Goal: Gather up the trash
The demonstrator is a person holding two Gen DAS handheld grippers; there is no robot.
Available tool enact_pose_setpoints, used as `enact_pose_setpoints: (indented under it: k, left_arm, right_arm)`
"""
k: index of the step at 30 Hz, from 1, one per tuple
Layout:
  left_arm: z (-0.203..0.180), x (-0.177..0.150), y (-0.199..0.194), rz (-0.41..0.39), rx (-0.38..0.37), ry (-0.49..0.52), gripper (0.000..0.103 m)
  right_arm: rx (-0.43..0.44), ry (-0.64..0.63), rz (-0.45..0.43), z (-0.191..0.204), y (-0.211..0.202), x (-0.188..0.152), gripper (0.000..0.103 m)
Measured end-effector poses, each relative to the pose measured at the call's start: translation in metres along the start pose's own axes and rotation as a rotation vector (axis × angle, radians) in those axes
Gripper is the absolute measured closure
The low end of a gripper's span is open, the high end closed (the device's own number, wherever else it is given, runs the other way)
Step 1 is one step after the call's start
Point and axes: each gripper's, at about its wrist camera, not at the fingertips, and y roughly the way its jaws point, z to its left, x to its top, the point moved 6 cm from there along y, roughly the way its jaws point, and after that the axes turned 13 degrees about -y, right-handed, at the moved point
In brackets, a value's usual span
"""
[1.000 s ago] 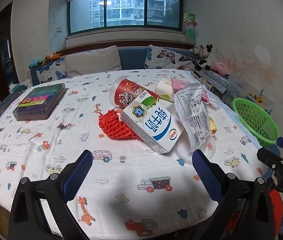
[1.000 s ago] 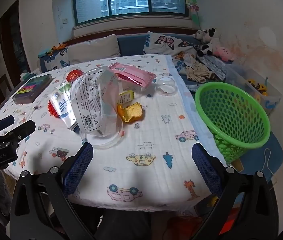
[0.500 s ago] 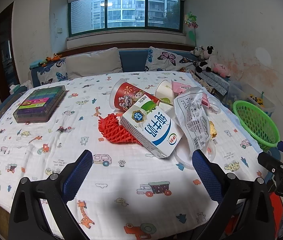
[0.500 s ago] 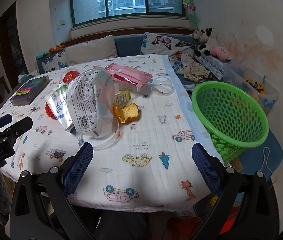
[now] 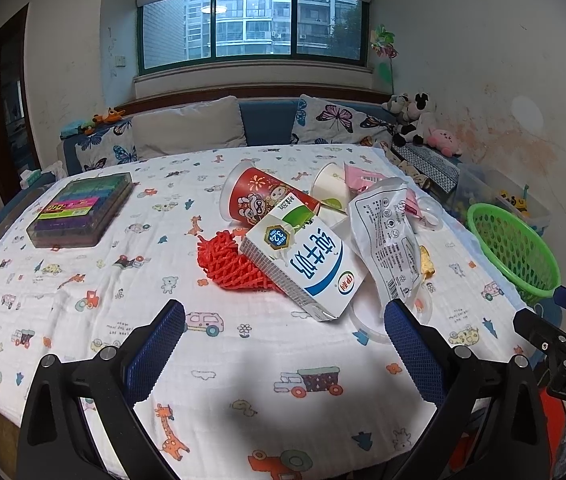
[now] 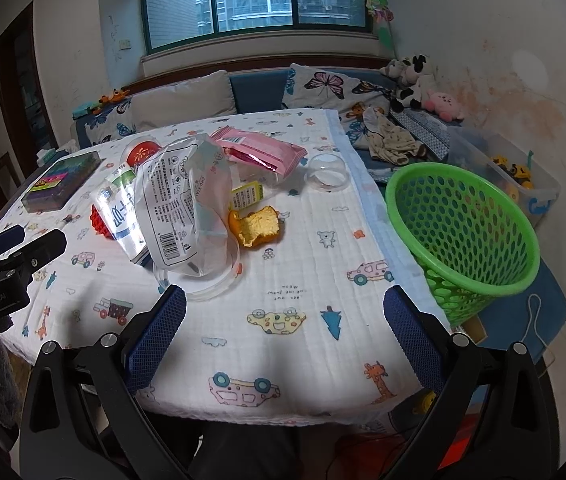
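Note:
Trash lies in a heap mid-table: a milk carton (image 5: 307,264) on a red foam net (image 5: 229,266), a red paper cup (image 5: 261,200) on its side, a white cup (image 5: 329,188), a clear printed bag (image 5: 389,236) (image 6: 185,204), a pink wrapper (image 6: 261,150), an orange peel (image 6: 257,226) and a clear dome lid (image 6: 325,172). A green mesh basket (image 6: 463,232) (image 5: 513,248) stands off the table's right edge. My left gripper (image 5: 283,344) hangs open before the carton. My right gripper (image 6: 283,334) is open over the near table edge, holding nothing.
A printed cloth covers the table (image 5: 83,288). A box of coloured items (image 5: 81,210) sits at the far left. A sofa with cushions (image 5: 187,130) runs behind, with plush toys (image 6: 415,76) and a clear storage bin (image 6: 523,178) to the right.
Both grippers have drifted slightly; the views shift a little, with the trash heap a bit nearer in the left wrist view. Nothing was picked up or moved.

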Motion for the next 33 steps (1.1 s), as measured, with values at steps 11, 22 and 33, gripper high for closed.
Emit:
enact_pose_setpoints:
  k: [11, 22, 33]
  left_arm:
    - [-0.002, 0.001, 0.000, -0.003, 0.000, 0.002, 0.006]
    - [0.000, 0.004, 0.005, 0.007, 0.003, -0.001, 0.006]
    - [0.010, 0.007, 0.010, 0.010, 0.019, -0.014, 0.006]
  right_arm:
    - [0.005, -0.004, 0.000, 0.002, 0.002, 0.002, 0.005]
    - [0.011, -0.005, 0.001, 0.002, 0.005, 0.004, 0.005]
    - [0.035, -0.020, -0.003, 0.006, 0.010, 0.008, 0.008]
